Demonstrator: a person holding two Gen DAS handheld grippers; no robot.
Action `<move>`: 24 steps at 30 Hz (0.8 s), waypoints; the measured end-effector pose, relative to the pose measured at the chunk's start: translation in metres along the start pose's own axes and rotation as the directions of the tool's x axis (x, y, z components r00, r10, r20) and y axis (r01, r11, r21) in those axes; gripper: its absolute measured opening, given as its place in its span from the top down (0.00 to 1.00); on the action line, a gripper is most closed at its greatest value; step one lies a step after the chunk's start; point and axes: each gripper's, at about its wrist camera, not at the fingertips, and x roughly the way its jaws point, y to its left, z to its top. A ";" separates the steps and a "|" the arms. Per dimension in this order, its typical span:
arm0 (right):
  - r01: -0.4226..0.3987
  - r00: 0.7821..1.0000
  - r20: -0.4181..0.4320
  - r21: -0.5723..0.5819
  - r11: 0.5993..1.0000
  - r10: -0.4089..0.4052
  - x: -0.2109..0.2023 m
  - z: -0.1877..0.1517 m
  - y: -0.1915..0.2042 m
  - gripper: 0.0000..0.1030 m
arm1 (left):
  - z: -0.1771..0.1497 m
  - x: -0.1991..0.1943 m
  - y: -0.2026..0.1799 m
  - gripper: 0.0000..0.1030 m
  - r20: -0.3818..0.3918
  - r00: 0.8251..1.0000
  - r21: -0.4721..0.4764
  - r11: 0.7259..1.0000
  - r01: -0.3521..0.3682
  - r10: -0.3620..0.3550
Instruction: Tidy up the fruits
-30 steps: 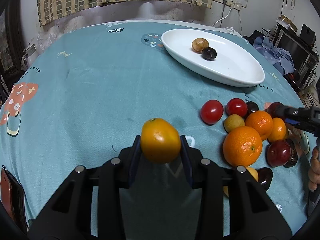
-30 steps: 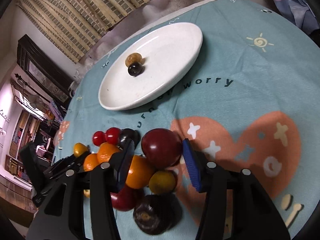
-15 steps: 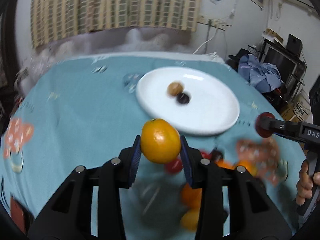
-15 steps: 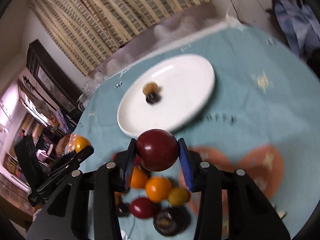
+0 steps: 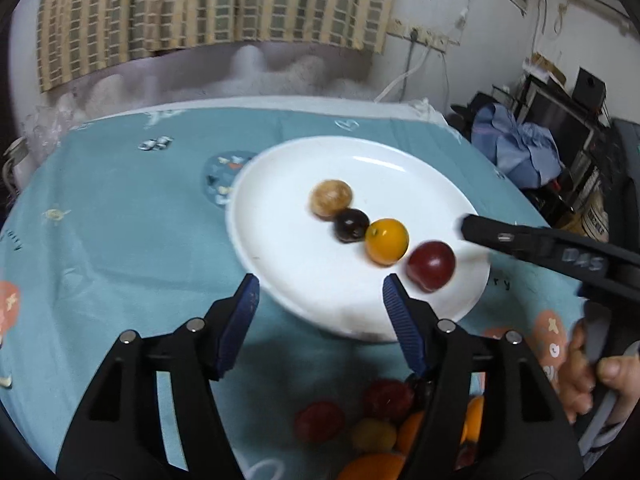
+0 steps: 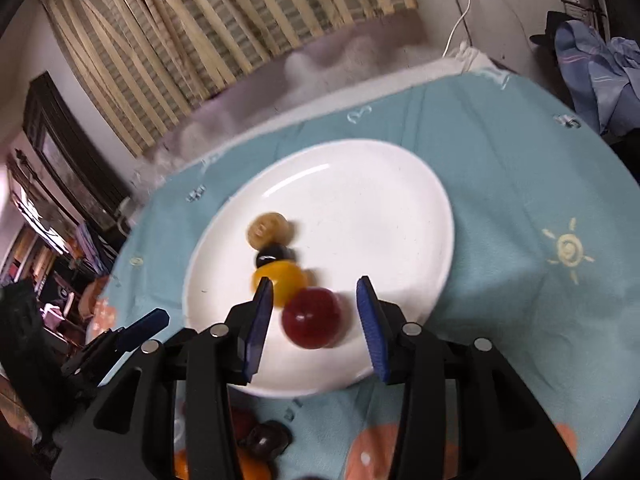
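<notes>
From the left wrist view our left gripper [image 5: 318,292] is spread wide with nothing in it, hanging over the near rim of the white plate [image 5: 276,264]. An orange [image 5: 387,240] and red plum [image 5: 431,266] sit on it in a row.

Right wrist view: our right gripper [image 6: 316,304] is apart too, the plum [image 6: 312,318] lying loose between its fingers on the plate.

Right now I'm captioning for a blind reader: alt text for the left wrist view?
An open, empty left claw hovers at the near rim of a white plate holding four fruits in a row: tan, dark, orange, red. More fruit lies below on the teal cloth.
</notes>
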 end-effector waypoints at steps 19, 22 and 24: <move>-0.134 0.991 0.009 0.150 0.980 0.134 -0.083 -0.092 -0.033 0.13 | -0.114 -0.075 0.000 0.06 -0.037 0.999 0.008 1.000 -0.024 0.024; -0.139 0.990 -0.004 0.202 0.970 0.143 -0.080 -0.090 -0.041 0.13 | -0.117 -0.064 -0.004 0.06 -0.094 0.996 0.032 0.999 0.002 0.001; -0.140 0.989 -0.016 0.218 0.966 0.147 -0.077 -0.090 -0.044 0.13 | -0.120 -0.058 -0.007 0.02 -0.123 0.992 0.052 0.999 -0.006 0.013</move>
